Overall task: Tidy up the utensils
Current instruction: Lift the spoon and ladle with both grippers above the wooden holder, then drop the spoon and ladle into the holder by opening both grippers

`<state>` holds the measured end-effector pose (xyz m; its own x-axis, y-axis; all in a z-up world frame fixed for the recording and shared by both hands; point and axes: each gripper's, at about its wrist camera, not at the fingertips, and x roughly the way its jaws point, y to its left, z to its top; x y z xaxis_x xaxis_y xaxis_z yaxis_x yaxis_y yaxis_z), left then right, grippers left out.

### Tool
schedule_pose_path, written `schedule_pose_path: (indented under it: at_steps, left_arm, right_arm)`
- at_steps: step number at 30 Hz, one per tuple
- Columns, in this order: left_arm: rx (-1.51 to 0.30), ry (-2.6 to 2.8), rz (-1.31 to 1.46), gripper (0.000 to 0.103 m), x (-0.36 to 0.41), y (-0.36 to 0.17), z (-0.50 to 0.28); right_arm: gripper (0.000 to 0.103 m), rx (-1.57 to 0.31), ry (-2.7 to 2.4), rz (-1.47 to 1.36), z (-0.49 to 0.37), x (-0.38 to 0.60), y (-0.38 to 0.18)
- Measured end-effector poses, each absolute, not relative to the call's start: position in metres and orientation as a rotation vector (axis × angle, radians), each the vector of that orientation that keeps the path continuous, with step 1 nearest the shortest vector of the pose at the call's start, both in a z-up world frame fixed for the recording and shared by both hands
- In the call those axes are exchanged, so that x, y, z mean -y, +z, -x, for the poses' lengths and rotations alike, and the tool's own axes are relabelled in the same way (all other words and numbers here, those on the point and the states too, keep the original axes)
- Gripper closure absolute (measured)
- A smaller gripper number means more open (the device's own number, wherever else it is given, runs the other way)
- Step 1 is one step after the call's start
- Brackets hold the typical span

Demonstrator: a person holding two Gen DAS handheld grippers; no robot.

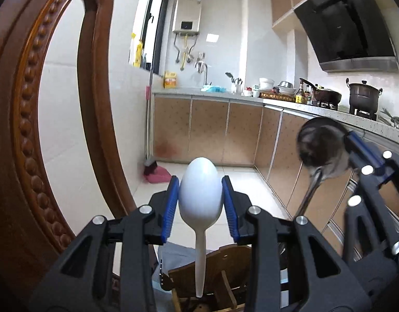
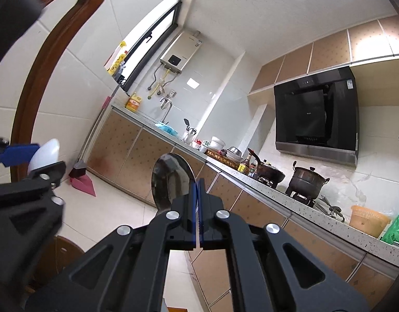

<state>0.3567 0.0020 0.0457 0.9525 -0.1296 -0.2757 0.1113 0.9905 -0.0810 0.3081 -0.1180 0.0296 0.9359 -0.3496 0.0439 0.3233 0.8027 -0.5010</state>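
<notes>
The left gripper [image 1: 200, 202] holds a white plastic spoon [image 1: 200, 195] by its bowl: the two blue pads [image 1: 171, 208] press on either side of the bowl, partly spread to its width. The bowl stands upright above the fingers and the handle hangs straight down between them toward a wooden chair [image 1: 212, 267] below.

The right gripper [image 2: 198, 208] has its fingers drawn together almost completely, nipping the edge of a metal spoon [image 2: 171, 179]. That spoon's shiny bowl rises just left of the fingertips; its handle runs down behind the fingers, though the spot where it is pinched is hard to make out. In the left view the metal spoon sits to the right of the white one, blurred, with the two grippers close beside each other but apart.

Left of both grippers curves a carved wooden chair back [image 1: 25, 130]. Further ahead, on the tiled floor, a red dustpan [image 2: 83, 183] leans by the brown cabinets [image 1: 207, 130]. Beyond the fingertips the countertop [image 2: 303, 208] carries a pot [image 2: 307, 182], a wok, bottles and bowls, with a sink tap [image 1: 203, 69] at the far end. A black range hood [image 2: 316, 114] and a water heater [image 1: 187, 17] hang on the far walls.
</notes>
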Motion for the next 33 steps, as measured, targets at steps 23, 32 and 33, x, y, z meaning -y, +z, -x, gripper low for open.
schedule_pose_path:
  at_steps: [23,32,33]
  left_arm:
    - [-0.225,-0.044,0.119,0.069,-0.015,-0.002,-0.349]
    - [-0.236,-0.040,0.125,0.057,-0.022,-0.002,-0.339]
    - [-0.240,-0.040,0.129,0.053,-0.024,-0.002,-0.338]
  right_arm:
    - [0.101,-0.145,-0.228,0.434,-0.311,0.132,-0.002]
    - [0.100,-0.124,-0.180,0.423,-0.296,0.129,-0.009]
    - [0.100,-0.129,-0.172,0.428,-0.295,0.128,-0.009]
